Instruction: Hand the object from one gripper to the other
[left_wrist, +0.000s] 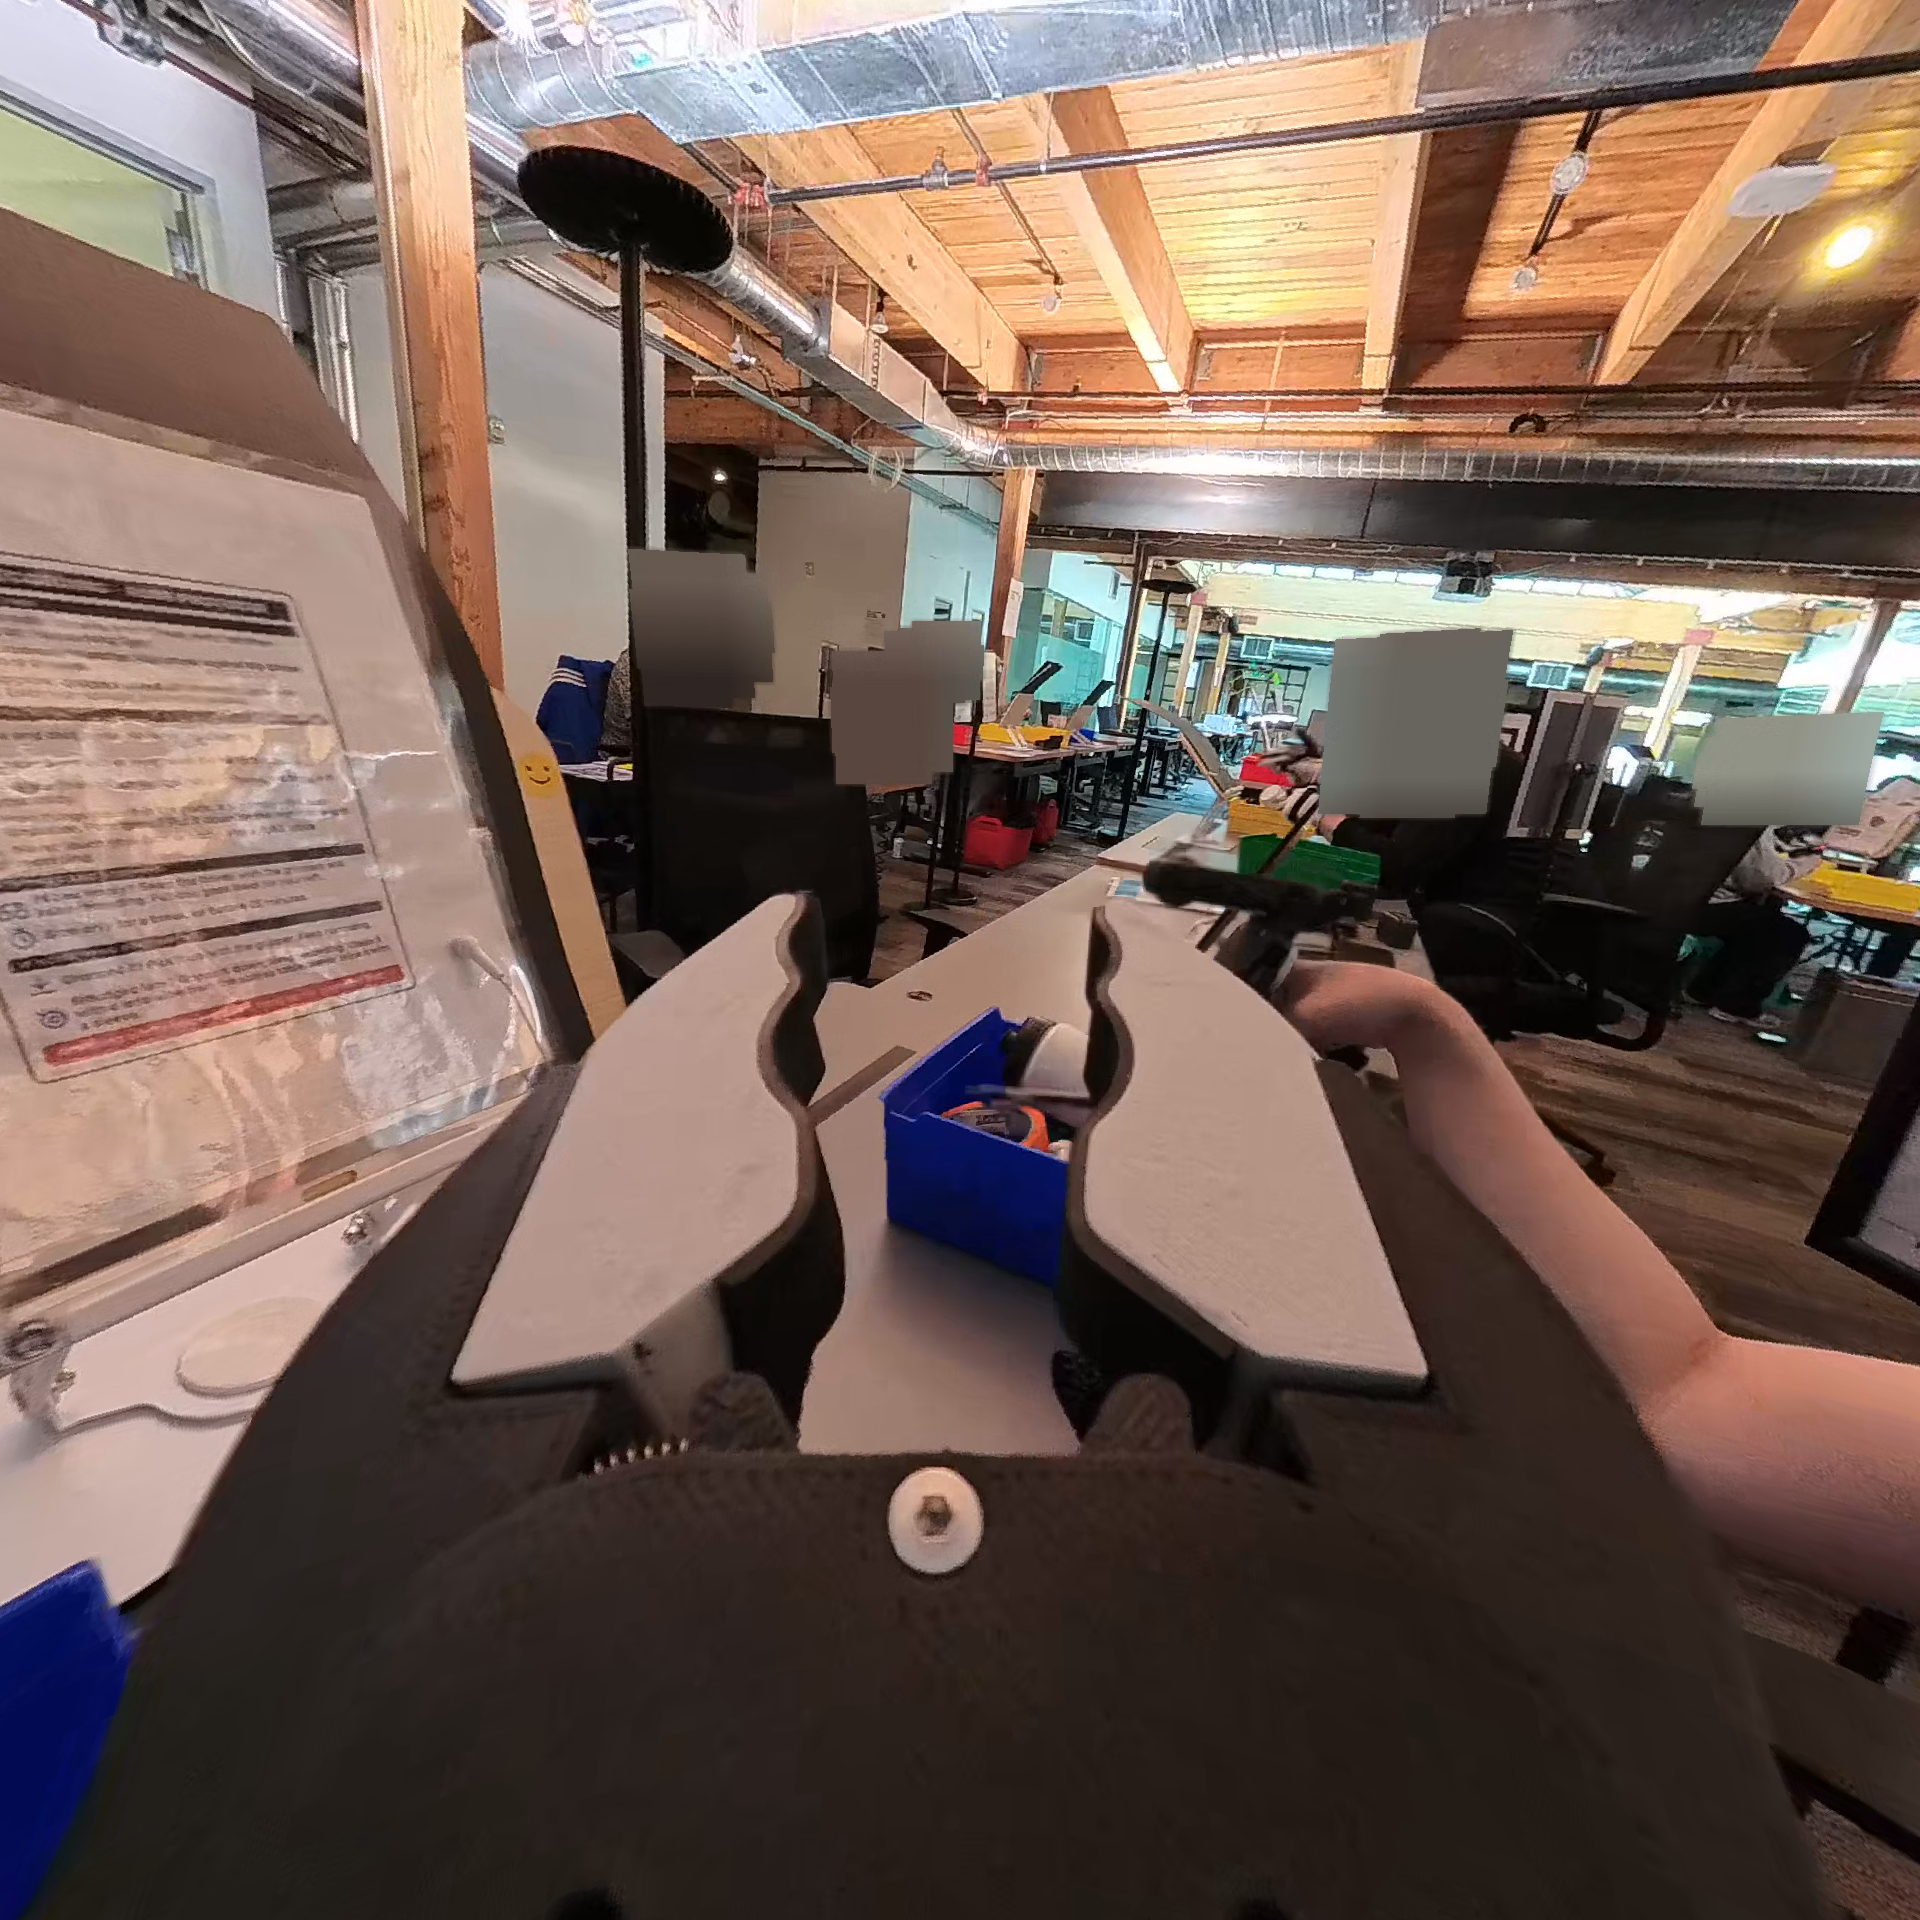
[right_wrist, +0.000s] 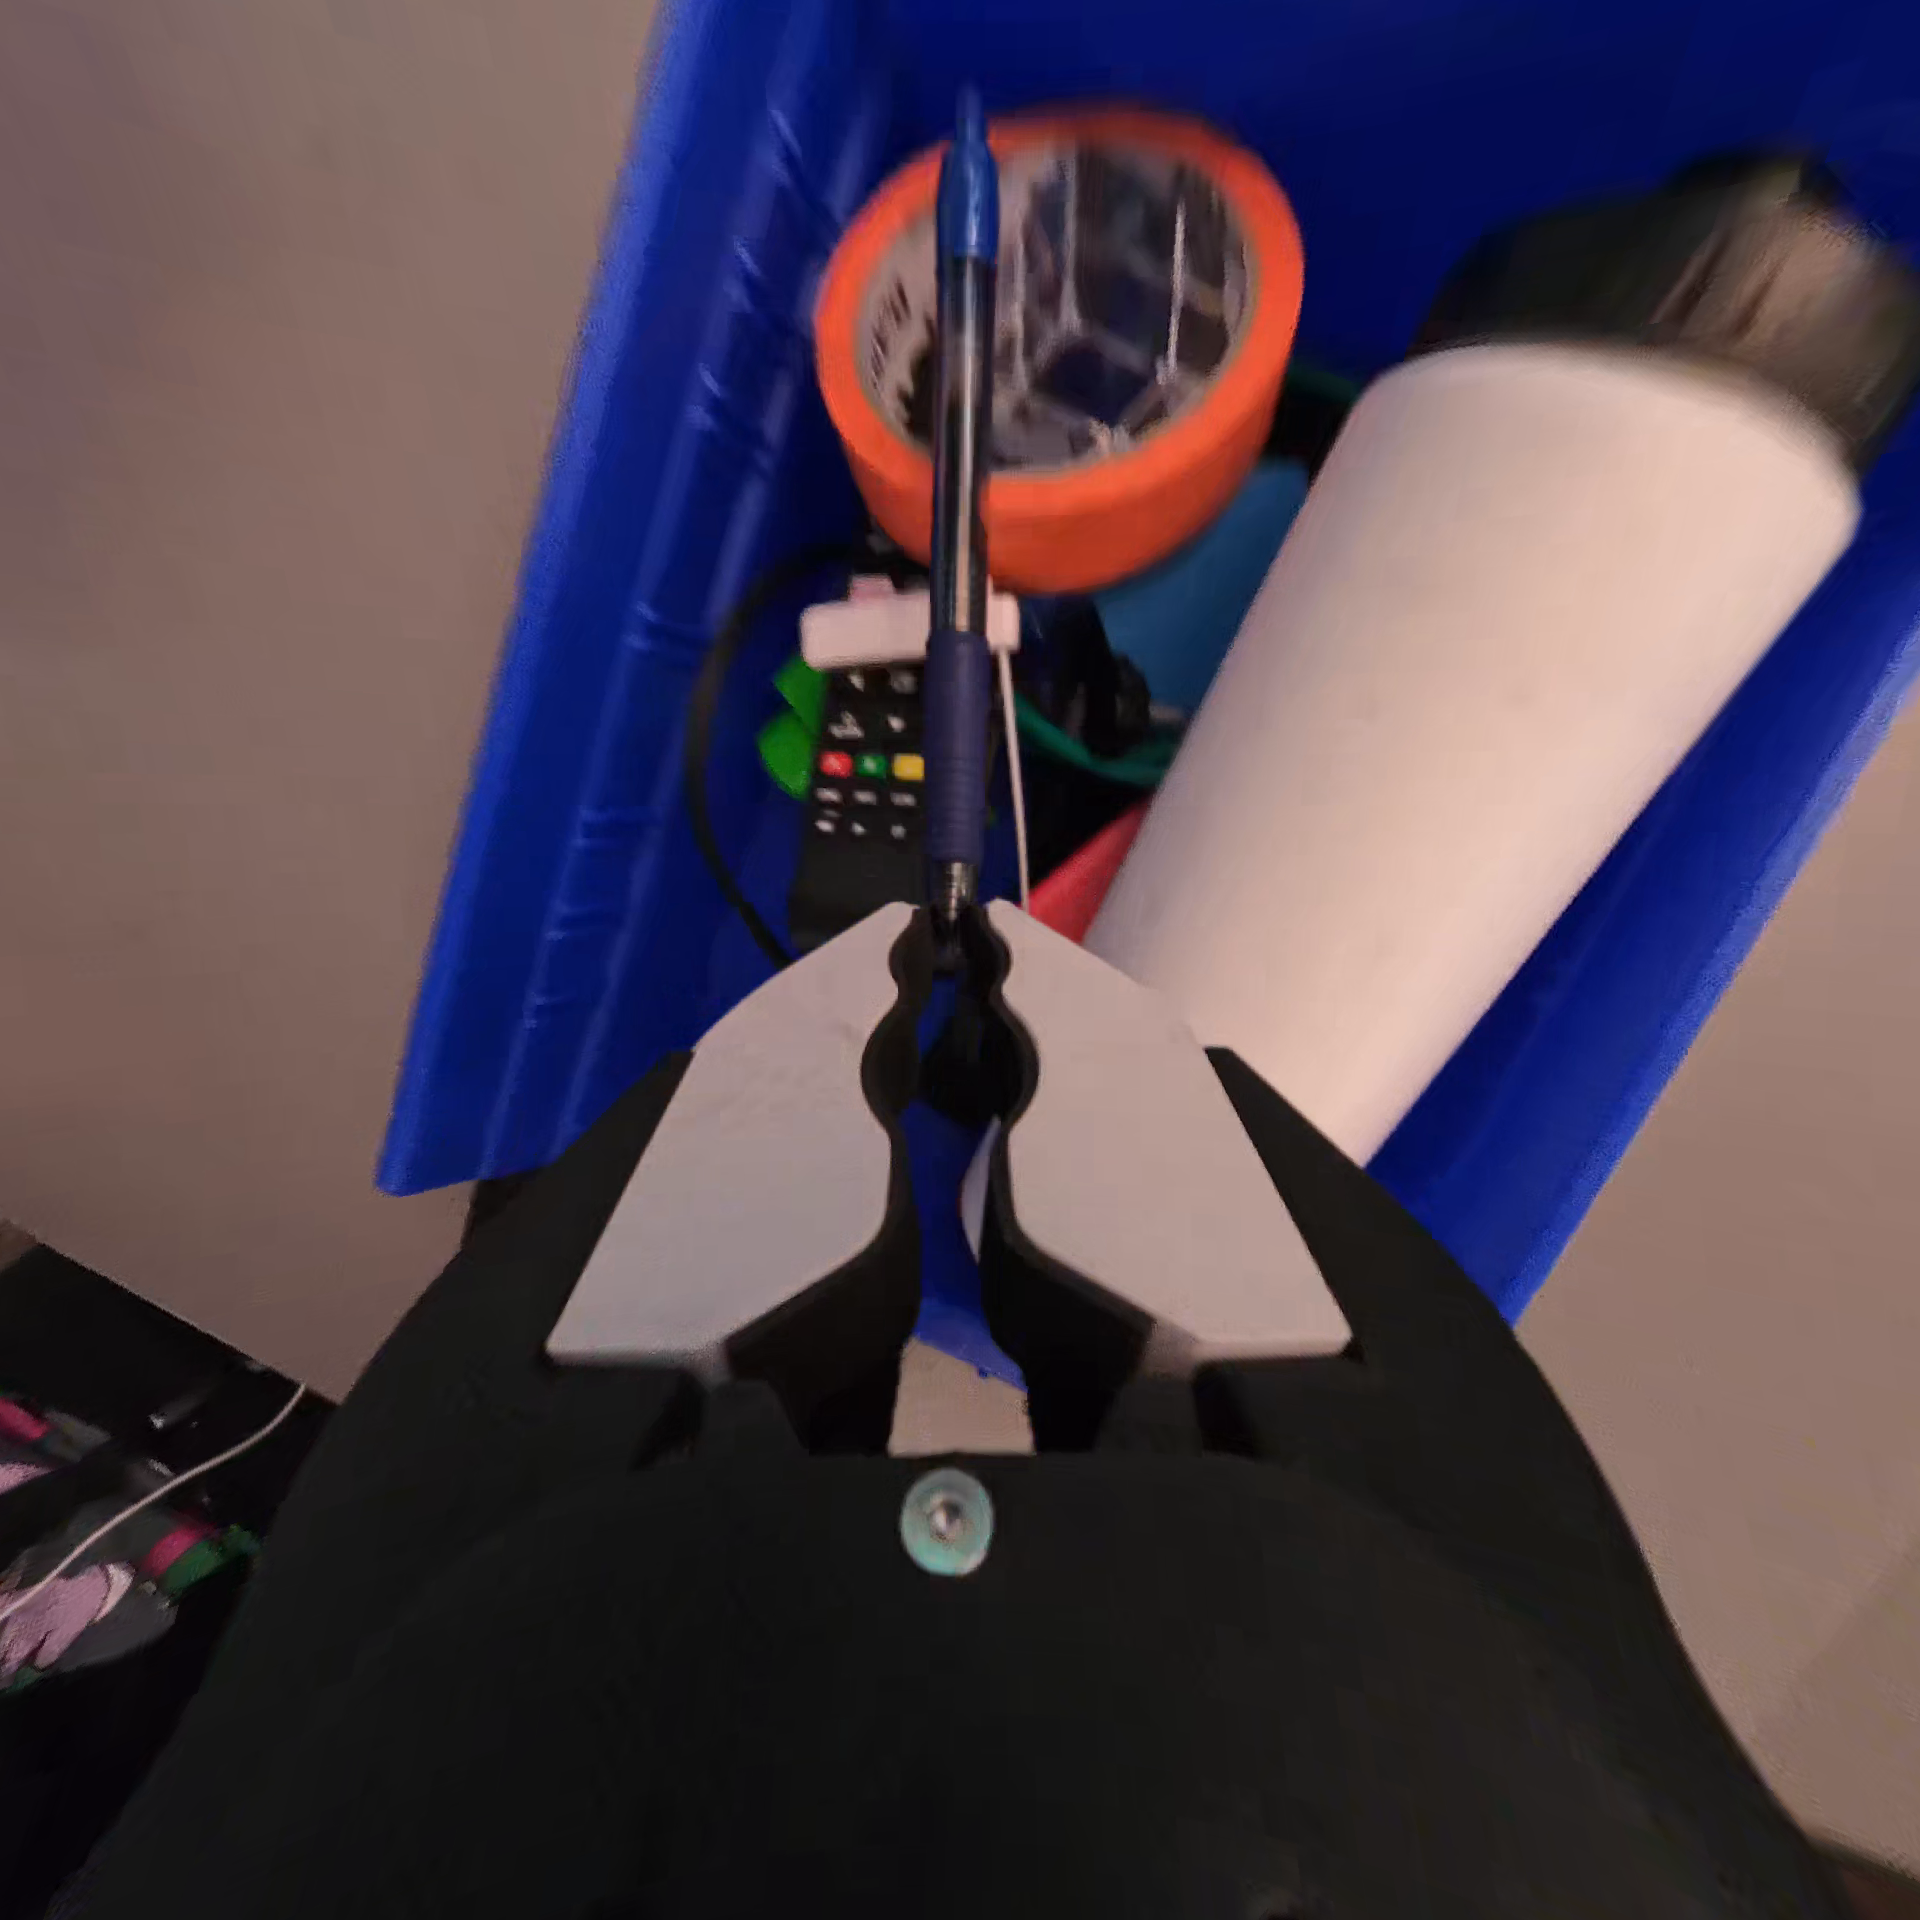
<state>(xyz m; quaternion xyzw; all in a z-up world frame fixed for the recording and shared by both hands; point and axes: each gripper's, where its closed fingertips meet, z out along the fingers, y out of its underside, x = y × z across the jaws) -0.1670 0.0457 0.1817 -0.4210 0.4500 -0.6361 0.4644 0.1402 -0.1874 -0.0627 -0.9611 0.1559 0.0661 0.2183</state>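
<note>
In the right wrist view my right gripper is shut on the tip end of a blue pen. The pen points straight ahead, over a blue bin. In the left wrist view my left gripper is open and empty, held above the white table in front of the same blue bin. A person's bare arm reaches from the right towards the bin. The right gripper itself shows as a dark shape beyond my right finger; the pen is not clearly seen there.
The bin holds an orange tape roll, a white bottle with a dark cap, a black remote and cables. A clear stand with a printed sheet stands at left. Another blue bin corner is at lower left. Desks, chairs and people fill the room behind. Some 45 cm of space lies between my two pairs of fingers.
</note>
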